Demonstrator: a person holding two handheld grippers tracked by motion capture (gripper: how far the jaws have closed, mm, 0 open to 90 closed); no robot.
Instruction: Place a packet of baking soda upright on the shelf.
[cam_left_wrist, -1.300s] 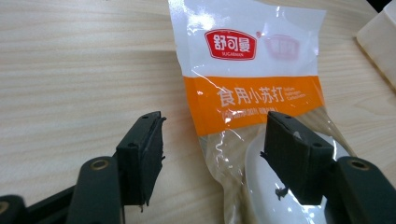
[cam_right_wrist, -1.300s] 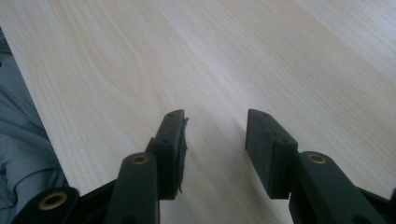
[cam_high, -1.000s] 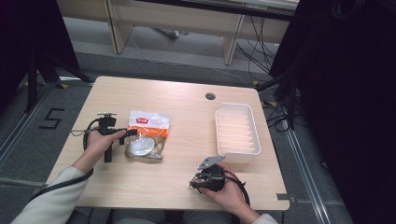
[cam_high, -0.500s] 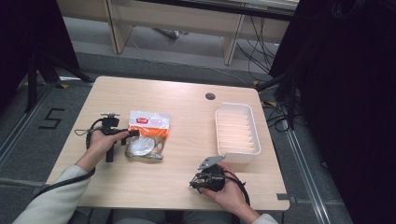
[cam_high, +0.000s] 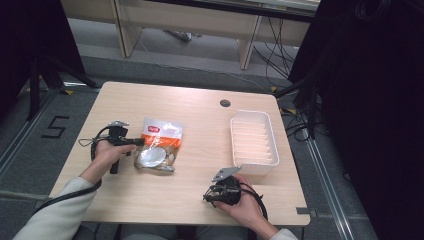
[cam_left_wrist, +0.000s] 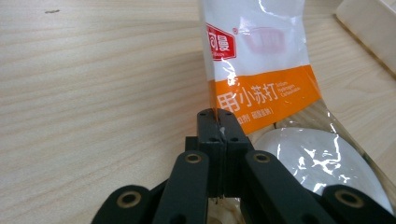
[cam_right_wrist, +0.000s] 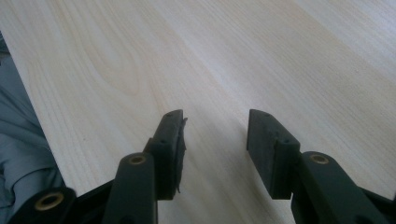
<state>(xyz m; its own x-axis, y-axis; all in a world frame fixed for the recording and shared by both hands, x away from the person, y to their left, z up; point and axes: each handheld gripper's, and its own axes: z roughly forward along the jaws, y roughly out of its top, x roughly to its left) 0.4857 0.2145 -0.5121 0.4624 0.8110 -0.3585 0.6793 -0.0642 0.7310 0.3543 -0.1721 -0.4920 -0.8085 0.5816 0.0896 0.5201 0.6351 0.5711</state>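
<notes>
Status: my left tongs (cam_left_wrist: 217, 122) are pinched on the side edge of the baking soda pouch (cam_high: 159, 145), which lies flat on the worktop (cam_high: 200, 125), left of centre. I judge the grasp made and the lift and transfer outstanding. My right tongs (cam_right_wrist: 215, 135) are spread, empty, near the front edge. The white tray (cam_high: 253, 142) sits at the right; the span between is unobstructed.
</notes>
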